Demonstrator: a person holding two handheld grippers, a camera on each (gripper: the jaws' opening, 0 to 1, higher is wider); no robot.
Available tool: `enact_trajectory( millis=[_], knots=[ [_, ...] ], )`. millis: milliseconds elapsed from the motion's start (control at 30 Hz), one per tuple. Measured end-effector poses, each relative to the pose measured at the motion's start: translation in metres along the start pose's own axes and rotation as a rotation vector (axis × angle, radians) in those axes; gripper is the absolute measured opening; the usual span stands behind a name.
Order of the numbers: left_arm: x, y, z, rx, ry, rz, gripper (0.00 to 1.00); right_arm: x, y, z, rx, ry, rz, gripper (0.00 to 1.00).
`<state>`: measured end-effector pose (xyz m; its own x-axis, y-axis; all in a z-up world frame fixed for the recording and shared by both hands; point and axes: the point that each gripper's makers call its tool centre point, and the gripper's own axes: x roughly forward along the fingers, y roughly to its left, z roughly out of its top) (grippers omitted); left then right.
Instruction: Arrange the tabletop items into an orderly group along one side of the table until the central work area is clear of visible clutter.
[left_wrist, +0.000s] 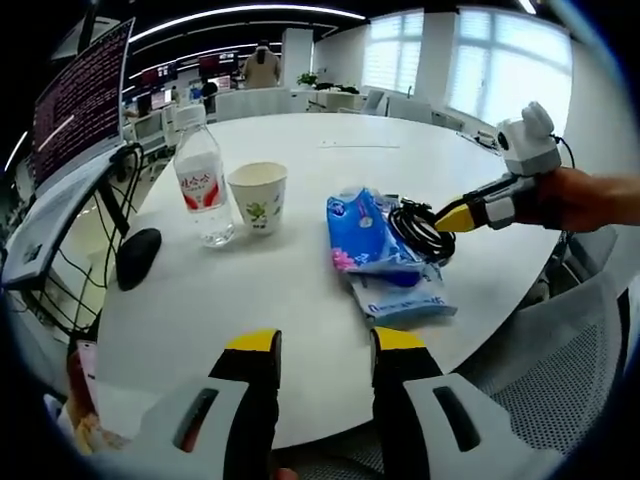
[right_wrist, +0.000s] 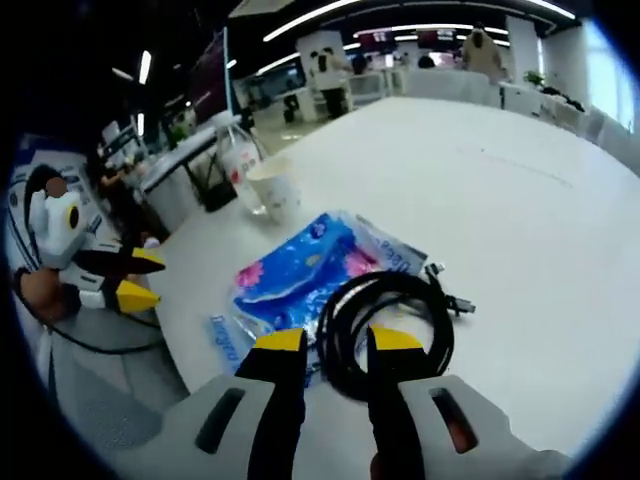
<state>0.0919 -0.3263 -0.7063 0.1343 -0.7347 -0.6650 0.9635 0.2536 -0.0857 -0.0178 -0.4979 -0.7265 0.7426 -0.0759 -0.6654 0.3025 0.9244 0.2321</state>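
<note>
A black coiled cable (left_wrist: 420, 230) (right_wrist: 392, 318) lies on the white table (left_wrist: 300, 310), partly on a blue tissue pack (left_wrist: 362, 235) (right_wrist: 295, 268). A second, paler blue pack (left_wrist: 408, 296) lies under it toward the table edge. My right gripper (right_wrist: 336, 342) (left_wrist: 452, 216) is at the coil with its jaws a little apart, and the coil's near loop runs between them. To the left stand a clear water bottle (left_wrist: 203, 185) (right_wrist: 238, 160) and a paper cup (left_wrist: 258, 197) (right_wrist: 275, 187). My left gripper (left_wrist: 325, 345) (right_wrist: 140, 278) is open over the table's near edge, holding nothing.
A black mouse (left_wrist: 138, 256) lies at the table's left edge, beside a monitor (left_wrist: 80, 100) and hanging cables. A mesh chair (left_wrist: 590, 370) stands at the right edge. A hand (left_wrist: 590, 198) holds the right gripper. Desks and people are far behind.
</note>
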Motion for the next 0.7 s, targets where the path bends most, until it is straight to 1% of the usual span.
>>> enact_trajectory(
  millis=[233,400,533,700],
  knots=[
    [0.001,-0.001,-0.001,0.002,0.008,-0.005,0.34,-0.004,-0.002,-0.014,0.026,0.011,-0.014,0.21],
    [0.001,-0.001,-0.002,0.0,0.009,-0.007,0.34,-0.001,-0.002,-0.015,0.024,0.016,-0.016,0.21],
    [0.0,0.0,-0.002,-0.006,0.007,-0.003,0.34,0.003,0.0,-0.012,0.02,0.018,-0.013,0.21],
    [0.0,0.001,-0.001,-0.026,0.001,-0.003,0.35,0.013,0.001,-0.013,0.007,0.038,-0.011,0.22]
  ],
)
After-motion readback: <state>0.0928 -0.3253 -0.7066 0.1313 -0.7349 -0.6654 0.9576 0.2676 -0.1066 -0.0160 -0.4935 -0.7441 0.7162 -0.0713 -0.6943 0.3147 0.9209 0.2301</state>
